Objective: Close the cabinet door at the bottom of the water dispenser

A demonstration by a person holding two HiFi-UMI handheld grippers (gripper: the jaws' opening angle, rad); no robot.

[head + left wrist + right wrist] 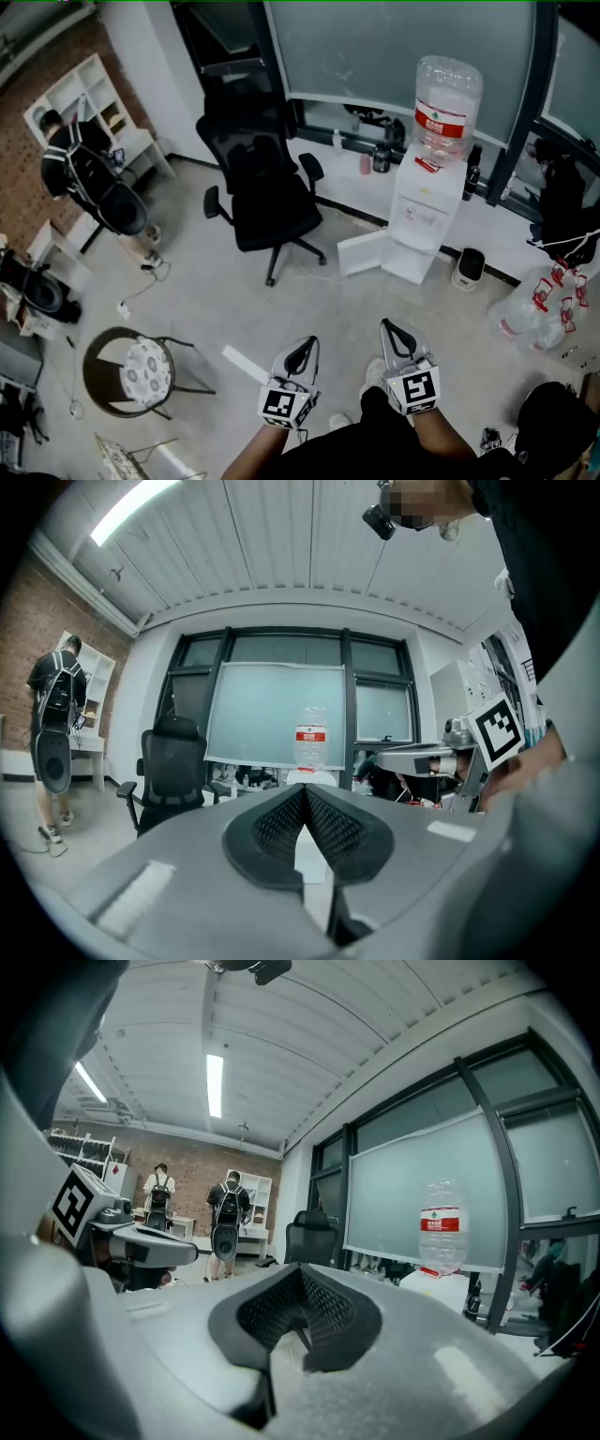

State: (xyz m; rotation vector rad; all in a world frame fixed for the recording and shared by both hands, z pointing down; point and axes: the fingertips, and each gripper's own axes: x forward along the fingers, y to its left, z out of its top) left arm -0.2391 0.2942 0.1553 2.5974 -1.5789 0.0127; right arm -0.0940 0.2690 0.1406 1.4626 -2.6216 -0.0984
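Both gripper views hide the door (pixel 361 253) behind their own bodies; only the bottle (pixel 310 733) shows. The left gripper (pixel 304 345) and right gripper (pixel 390 330) are pressed together, empty. Well ahead of them the door stands open, left of the dispenser (pixel 424 211)

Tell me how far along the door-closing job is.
Done: nothing yet; the cabinet door at the base of the dispenser stands open. In hand: the left gripper and right gripper, both shut and empty, are far short of the dispenser. Left: get up to it and push the cabinet door shut.
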